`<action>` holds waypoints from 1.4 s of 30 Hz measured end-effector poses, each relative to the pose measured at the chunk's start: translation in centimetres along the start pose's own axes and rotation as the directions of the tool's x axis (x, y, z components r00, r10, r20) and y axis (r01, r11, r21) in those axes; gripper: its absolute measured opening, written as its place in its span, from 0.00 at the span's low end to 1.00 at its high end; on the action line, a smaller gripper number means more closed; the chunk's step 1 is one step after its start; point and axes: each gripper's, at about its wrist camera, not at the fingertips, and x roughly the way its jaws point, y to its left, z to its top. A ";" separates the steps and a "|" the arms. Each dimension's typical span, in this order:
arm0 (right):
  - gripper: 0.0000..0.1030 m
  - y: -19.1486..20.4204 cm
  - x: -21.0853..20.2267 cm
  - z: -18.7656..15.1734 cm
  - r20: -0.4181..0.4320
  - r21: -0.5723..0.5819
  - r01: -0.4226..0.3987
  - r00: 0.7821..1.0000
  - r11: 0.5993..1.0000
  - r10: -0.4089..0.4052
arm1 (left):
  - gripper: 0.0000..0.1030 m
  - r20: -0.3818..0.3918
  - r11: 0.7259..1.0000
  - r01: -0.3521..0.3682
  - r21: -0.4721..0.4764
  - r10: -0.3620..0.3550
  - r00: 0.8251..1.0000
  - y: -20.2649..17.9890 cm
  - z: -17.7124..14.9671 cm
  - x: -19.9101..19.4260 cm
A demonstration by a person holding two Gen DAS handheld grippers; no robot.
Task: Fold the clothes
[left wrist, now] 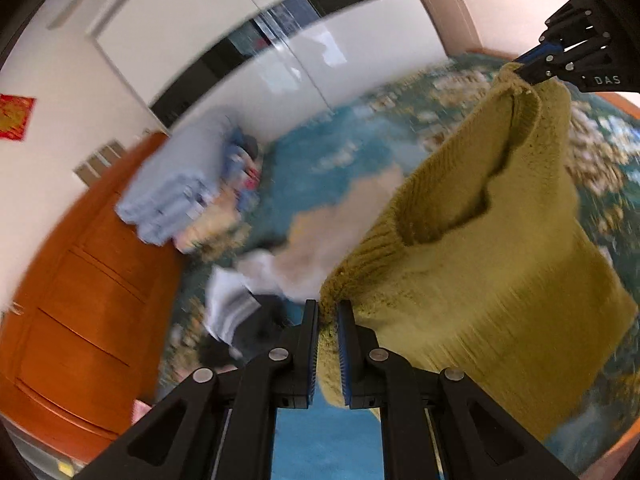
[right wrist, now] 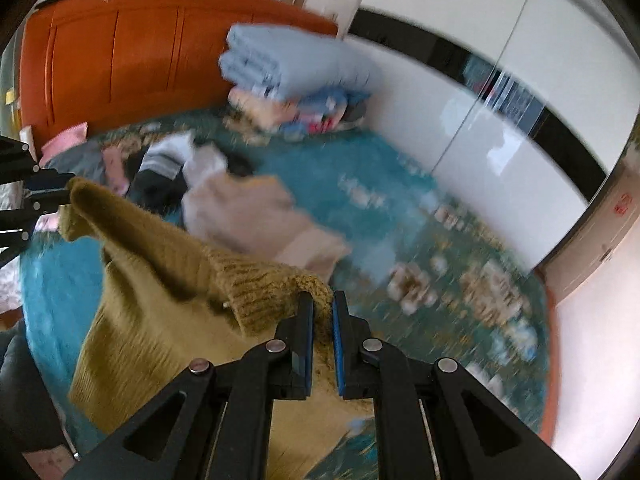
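My left gripper [left wrist: 328,312] and right gripper [right wrist: 322,304] tilted downward, each clamped on a top corner of the mustard sweater [left wrist: 480,248] (knit bunched between the pads). It hung stretched between them above the teal bedspread [right wrist: 360,168], a beige garment [right wrist: 256,216] beyond.

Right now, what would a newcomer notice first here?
The mustard sweater, stretched in mid-air between both tongs: the left tongs and the right tongs each pinch a top corner. Behind it, loose clothes lie on the teal bed, with folded blue bedding by the orange headboard.
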 end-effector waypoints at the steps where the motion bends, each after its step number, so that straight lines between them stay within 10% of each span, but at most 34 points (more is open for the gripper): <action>1: 0.08 0.6 0.8 -1.5 -0.032 0.000 -0.017 0.999 1.000 0.017 | 0.10 -0.020 1.000 0.025 0.003 -0.025 0.999 -0.9 -1.3 0.7; 11: 0.08 7.9 7.7 -18.2 -0.404 0.097 -0.183 0.891 0.978 0.206 | 0.10 -0.281 0.972 0.234 0.018 -0.220 0.934 -11.6 -12.7 4.5; 16: 0.09 8.4 8.9 -22.1 -0.460 0.205 -0.198 0.845 0.958 0.273 | 0.12 -0.359 0.958 0.280 -0.060 -0.282 0.890 -12.7 -14.4 5.7; 23: 0.11 5.8 7.6 -24.3 -0.439 0.345 -0.185 0.834 0.920 0.333 | 0.12 -0.351 0.887 0.330 -0.323 -0.436 0.829 -10.3 -16.1 6.1; 26: 0.12 3.7 6.8 -25.5 -0.395 0.461 -0.181 0.835 0.869 0.384 | 0.18 -0.270 0.780 0.336 -0.528 -0.530 0.804 -7.3 -17.2 6.1; 29: 0.41 1.0 6.5 -27.3 -0.287 0.647 -0.196 0.833 0.737 0.473 | 0.30 -0.189 0.618 0.302 -0.726 -0.601 0.776 -4.5 -19.4 6.9; 33: 0.45 -1.7 7.2 -30.5 -0.132 0.859 -0.178 0.828 0.479 0.545 | 0.33 -0.059 0.334 0.256 -0.907 -0.703 0.709 -2.6 -22.4 8.9; 37: 0.45 -2.0 7.7 -33.7 0.000 0.963 -0.156 0.815 0.220 0.579 | 0.33 0.052 0.149 0.248 -0.957 -0.752 0.657 -2.8 -23.2 10.4; 42: 0.45 -1.2 8.1 -35.3 0.035 0.983 -0.131 0.819 0.127 0.573 | 0.33 0.147 -0.025 0.203 -0.979 -0.776 0.614 -2.9 -22.9 13.0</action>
